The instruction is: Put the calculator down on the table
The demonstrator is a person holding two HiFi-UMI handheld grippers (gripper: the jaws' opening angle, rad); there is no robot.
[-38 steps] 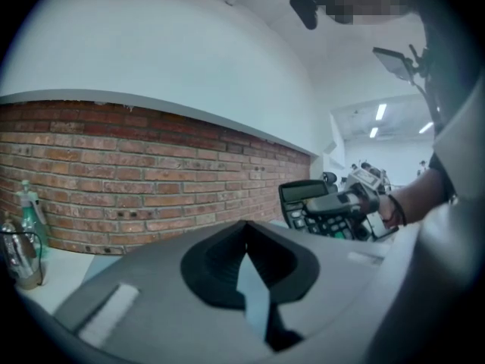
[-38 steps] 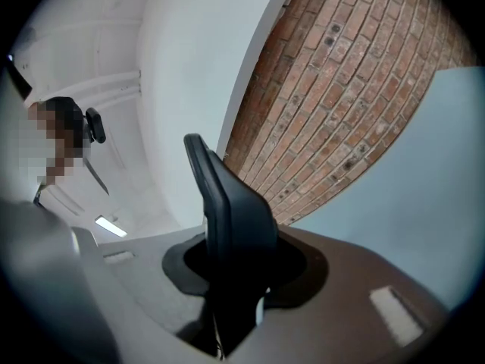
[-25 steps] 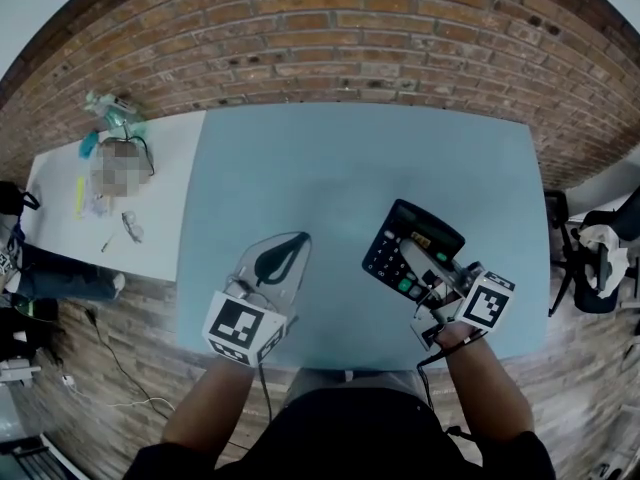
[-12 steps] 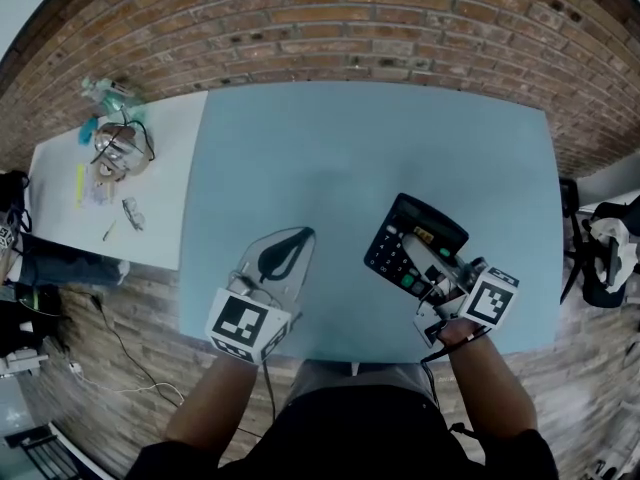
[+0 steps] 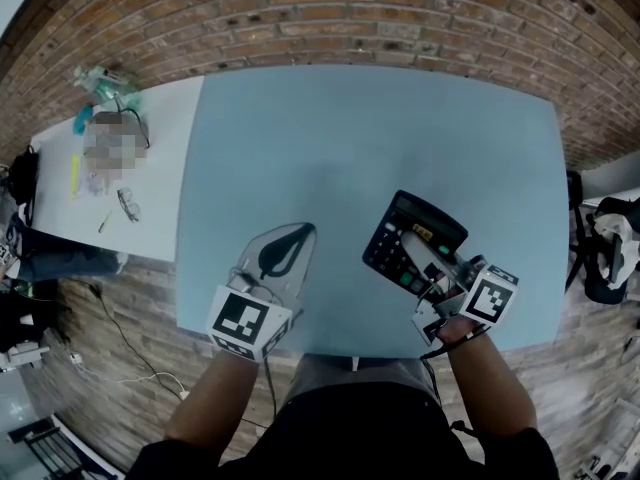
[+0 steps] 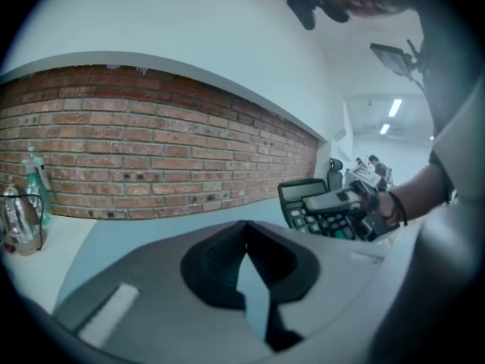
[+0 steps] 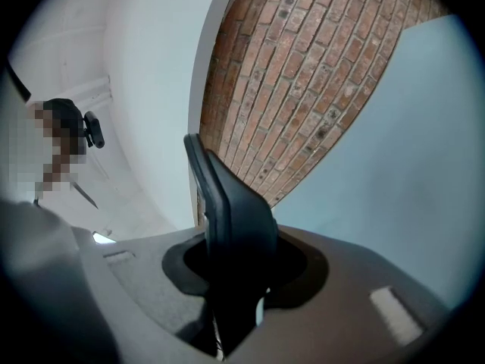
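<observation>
A black calculator (image 5: 385, 249) with a grey display is held tilted over the front right part of the light-blue table (image 5: 330, 138). My right gripper (image 5: 413, 249) is shut on it from the near side. In the right gripper view the calculator (image 7: 227, 196) stands edge-on between the jaws of the right gripper (image 7: 235, 243). Whether it touches the table I cannot tell. My left gripper (image 5: 298, 234) hovers near the table's front edge, left of the calculator, shut with nothing in it. In the left gripper view the left gripper (image 6: 244, 226) points toward the brick wall, with the calculator (image 6: 318, 203) off to its right.
A brick wall (image 5: 350, 18) runs behind the table. A white side table (image 5: 60, 208) at the left carries bottles and small items. At the right edge stands a chair with a bag (image 5: 603, 258). A cable lies on the wooden floor (image 5: 130, 368).
Both grippers have sunk a little toward the table, the calculator going down with the right one. Neither grip has changed.
</observation>
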